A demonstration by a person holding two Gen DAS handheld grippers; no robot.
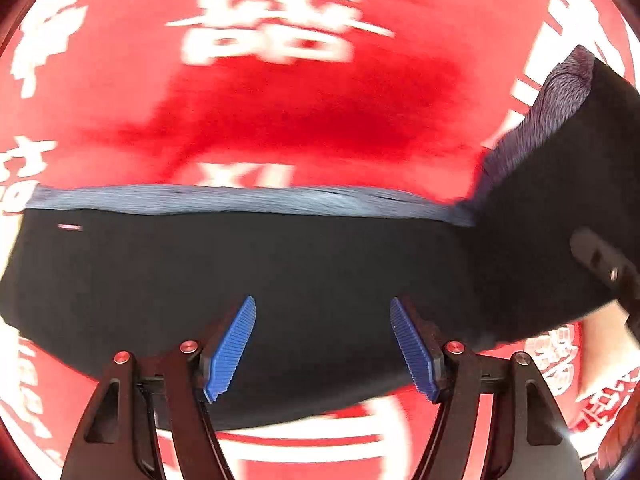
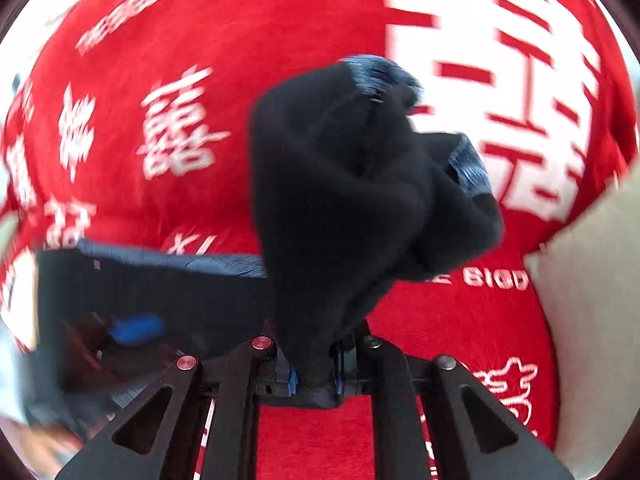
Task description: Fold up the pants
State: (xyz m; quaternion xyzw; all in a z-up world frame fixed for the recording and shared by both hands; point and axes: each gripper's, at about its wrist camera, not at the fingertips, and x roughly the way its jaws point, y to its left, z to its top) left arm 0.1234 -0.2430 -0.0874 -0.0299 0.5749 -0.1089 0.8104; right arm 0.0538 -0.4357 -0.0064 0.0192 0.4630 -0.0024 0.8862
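Black pants (image 1: 280, 272) with a blue-grey waistband (image 1: 240, 198) lie across a red cloth. My left gripper (image 1: 322, 300) hovers over the flat part, its blue pads (image 1: 232, 352) wide apart and pressing on nothing. At the right of that view a section of the pants rises off the cloth. In the right wrist view my right gripper (image 2: 314, 376) is shut on a bunch of the black pants (image 2: 340, 180), which hangs lifted in front of the camera. The flat part (image 2: 160, 292) stays on the cloth at the left, with a blue pad (image 2: 136, 328) of the left gripper over it.
The red cloth (image 2: 160, 60) with large white characters covers the whole surface under the pants. A pale beige surface (image 2: 592, 280) borders it on the right of the right wrist view. Both views are blurred by motion.
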